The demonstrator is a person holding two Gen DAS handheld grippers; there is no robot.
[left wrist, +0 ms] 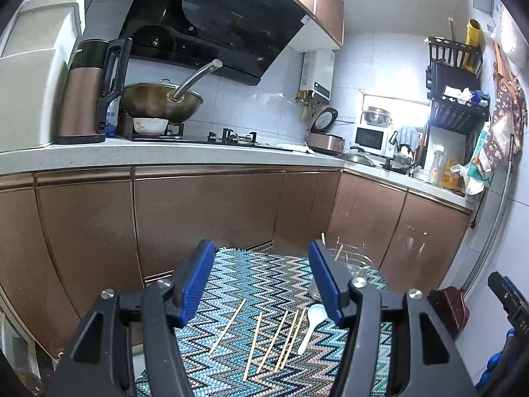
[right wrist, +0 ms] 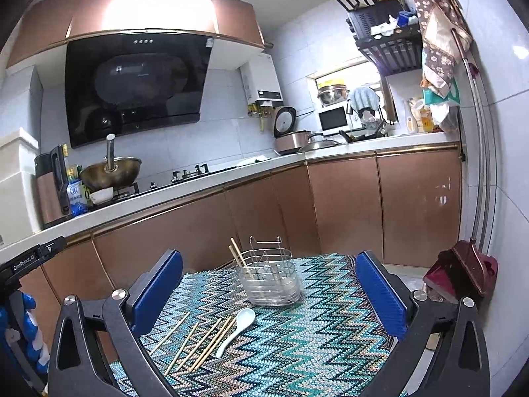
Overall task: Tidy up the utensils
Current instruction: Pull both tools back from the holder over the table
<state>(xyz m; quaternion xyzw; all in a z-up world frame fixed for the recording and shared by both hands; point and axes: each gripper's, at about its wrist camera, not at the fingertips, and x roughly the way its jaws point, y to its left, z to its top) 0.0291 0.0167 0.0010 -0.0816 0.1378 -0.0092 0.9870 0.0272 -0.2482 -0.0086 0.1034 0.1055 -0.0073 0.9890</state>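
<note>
Several wooden chopsticks [left wrist: 264, 344] [right wrist: 195, 344] lie loose on a zigzag-patterned mat [left wrist: 251, 274] [right wrist: 314, 340], with a white spoon [left wrist: 310, 326] [right wrist: 236, 329] beside them. A wire utensil holder [right wrist: 271, 278] [left wrist: 350, 258] stands at the mat's far side with two chopsticks [right wrist: 238, 258] leaning in it. My left gripper [left wrist: 261, 279] hovers above the loose chopsticks, its blue-padded jaws apart and empty. My right gripper [right wrist: 269, 294] stands wide open over the mat, in front of the holder, nothing between its fingers.
Copper-coloured cabinets [left wrist: 205, 218] and a white counter [left wrist: 165, 154] run behind the mat. A wok [left wrist: 162, 102], kettle [left wrist: 89, 92] and rice cooker [left wrist: 325, 132] stand on the counter. A dark red dustpan [right wrist: 463, 274] stands by the right wall.
</note>
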